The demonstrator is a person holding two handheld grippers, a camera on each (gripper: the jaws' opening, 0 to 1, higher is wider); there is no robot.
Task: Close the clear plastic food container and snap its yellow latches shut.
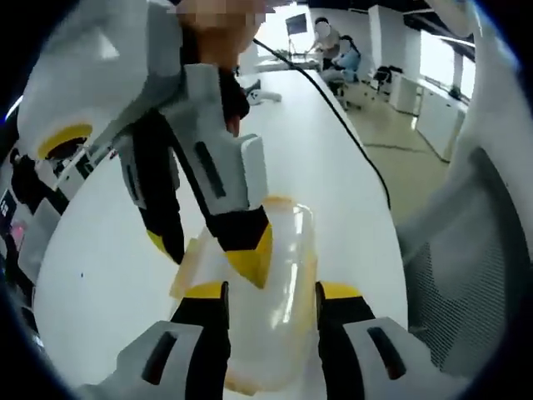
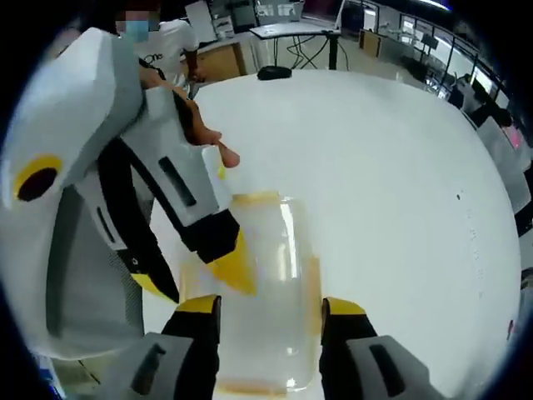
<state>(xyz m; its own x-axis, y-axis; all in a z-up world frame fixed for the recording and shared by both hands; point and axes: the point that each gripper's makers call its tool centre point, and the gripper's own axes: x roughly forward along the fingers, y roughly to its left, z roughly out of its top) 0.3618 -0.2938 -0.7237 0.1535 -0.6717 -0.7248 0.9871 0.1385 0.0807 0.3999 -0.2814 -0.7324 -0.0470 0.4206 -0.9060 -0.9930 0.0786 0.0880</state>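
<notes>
Container position: the clear rectangular plastic food container with yellow latches [image 1: 266,292] lay on the white round-edged table [image 1: 333,158], between both grippers. The left gripper [image 1: 271,293] stood with jaws apart, straddling the container's near end; whether they pressed its sides could not be told. The right gripper [image 2: 271,307] stood likewise apart astride the opposite end. The container appeared light, thin-walled, smooth and probably slippery; holding it by its rim beside a latch seemed advisable. No legible brand, label or writing was visible.

Both grippers' jaws spread apart
</notes>
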